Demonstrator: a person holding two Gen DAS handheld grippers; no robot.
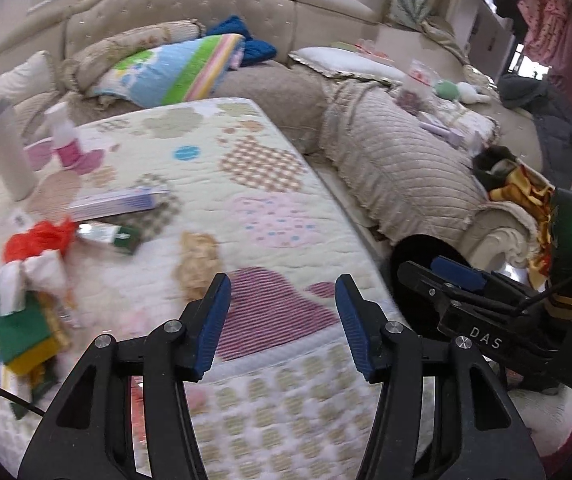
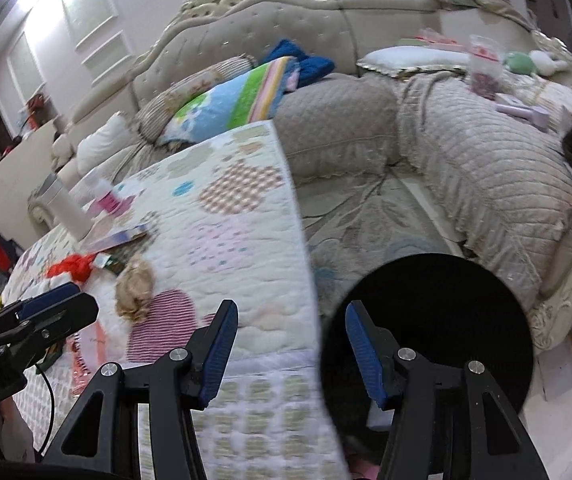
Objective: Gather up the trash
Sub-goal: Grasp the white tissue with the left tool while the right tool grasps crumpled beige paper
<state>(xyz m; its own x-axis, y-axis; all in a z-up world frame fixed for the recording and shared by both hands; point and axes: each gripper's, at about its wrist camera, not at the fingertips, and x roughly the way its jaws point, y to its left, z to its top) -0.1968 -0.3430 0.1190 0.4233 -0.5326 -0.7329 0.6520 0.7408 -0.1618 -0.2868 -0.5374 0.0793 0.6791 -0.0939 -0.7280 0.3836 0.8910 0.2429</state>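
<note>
Living room, beige tufted sofa (image 1: 386, 152) wrapping round quilt-covered worktop (image 1: 245, 200). Trash clustered at worktop's left edge: red bag (image 1: 37, 240), white tissue (image 1: 25, 276), green-yellow packets (image 1: 21, 336), small tube (image 1: 105, 234), flat box (image 1: 117, 202); tan crumpled wad (image 1: 197, 264) nearer middle. White cylinder (image 1: 7, 148) and pink spray bottle (image 1: 65, 136) toward far-left corner. Black round bin (image 2: 430, 340) on floor just off worktop's right edge. Left tongs (image 1: 281, 324) apart, empty, over near edge. Right tongs (image 2: 290, 356) apart, empty, straddling worktop's right edge and bin rim.
</note>
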